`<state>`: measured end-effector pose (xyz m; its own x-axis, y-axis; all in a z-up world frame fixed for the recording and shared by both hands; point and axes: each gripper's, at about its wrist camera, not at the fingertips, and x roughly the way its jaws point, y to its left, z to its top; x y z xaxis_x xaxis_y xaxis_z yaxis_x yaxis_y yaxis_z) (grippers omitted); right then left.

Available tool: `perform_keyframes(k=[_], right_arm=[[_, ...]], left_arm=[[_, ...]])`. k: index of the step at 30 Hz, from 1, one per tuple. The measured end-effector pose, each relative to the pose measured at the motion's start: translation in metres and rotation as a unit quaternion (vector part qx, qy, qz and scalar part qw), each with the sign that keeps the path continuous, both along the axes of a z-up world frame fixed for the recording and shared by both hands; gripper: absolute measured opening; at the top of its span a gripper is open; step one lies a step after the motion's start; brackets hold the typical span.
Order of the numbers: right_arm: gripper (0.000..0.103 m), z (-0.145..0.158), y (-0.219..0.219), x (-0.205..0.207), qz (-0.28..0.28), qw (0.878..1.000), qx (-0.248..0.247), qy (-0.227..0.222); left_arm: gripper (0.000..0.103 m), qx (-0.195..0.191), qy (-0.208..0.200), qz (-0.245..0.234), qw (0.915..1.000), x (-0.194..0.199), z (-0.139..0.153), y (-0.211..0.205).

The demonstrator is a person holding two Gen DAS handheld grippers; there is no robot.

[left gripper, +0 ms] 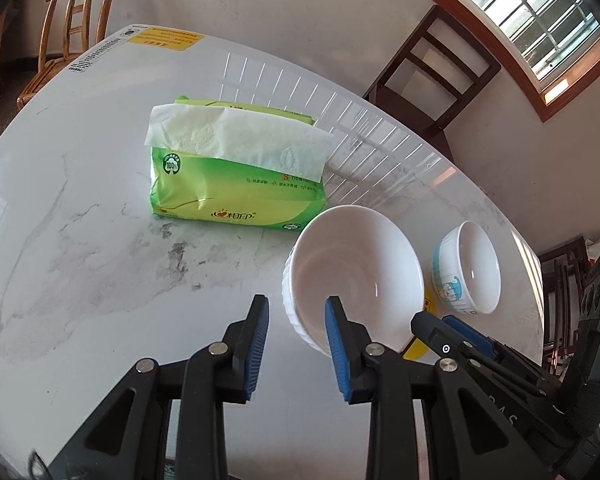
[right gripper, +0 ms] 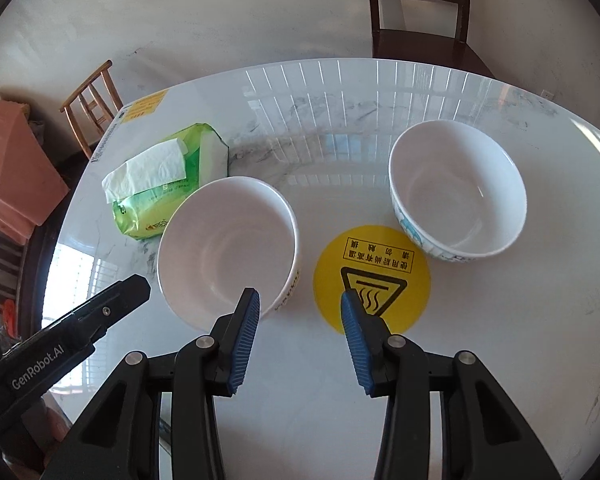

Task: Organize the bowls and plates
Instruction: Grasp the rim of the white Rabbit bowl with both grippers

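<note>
Left claw (left gripper: 296, 312), jaws apart with nothing between the blue pads, hovers above the marble-patterned surface (left gripper: 100, 260), its right pad over the near rim of the large white bowl (left gripper: 354, 276). Right claw (right gripper: 300, 306), likewise released and empty, hangs over the same surface, its left pad in front of the large white bowl's near rim and its right pad over the yellow round sticker (right gripper: 372, 276). Green tissue pack (left gripper: 228, 184), one sheet pulled out across its top, lies behind the large white bowl, close to it. Large white bowl stands upright and empty, left of the sticker in the right wrist view. Smaller bowl with blue print (right gripper: 458, 188), also upright and empty, stands to the right of the sticker, apart from the large bowl. Dark chair (right gripper: 420, 4) and light wooden chair (left gripper: 72, 28) stand beyond the far edge
</note>
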<state>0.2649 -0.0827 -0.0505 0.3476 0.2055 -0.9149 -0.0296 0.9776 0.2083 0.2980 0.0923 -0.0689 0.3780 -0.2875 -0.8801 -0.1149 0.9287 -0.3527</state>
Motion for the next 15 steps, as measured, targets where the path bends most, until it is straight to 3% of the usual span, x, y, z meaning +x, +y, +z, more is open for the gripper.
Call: perform_keyframes(k=[8, 11, 13, 15], right_arm=[[0.031, -0.026, 0.009, 0.022, 0.0, 1.0, -0.006, 0.023], [0.023, -0.032, 0.01, 0.024, 0.004, 1.0, -0.003, 0.023], [0.018, -0.034, 0.01, 0.023, 0.007, 1.0, 0.005, 0.025], [0.016, -0.034, 0.01, 0.022, 0.006, 1.0, 0.01, 0.025]], left_arm=[[0.03, 0.006, 0.014, -0.004, 0.9999, 0.015, -0.021, -0.008], [0.029, 0.0, 0.013, -0.005, 0.9999, 0.015, -0.026, -0.008], [0.013, -0.004, 0.016, -0.007, 0.9998, 0.015, -0.029, -0.008], [0.013, -0.007, 0.017, -0.003, 0.9998, 0.014, -0.029, -0.005]])
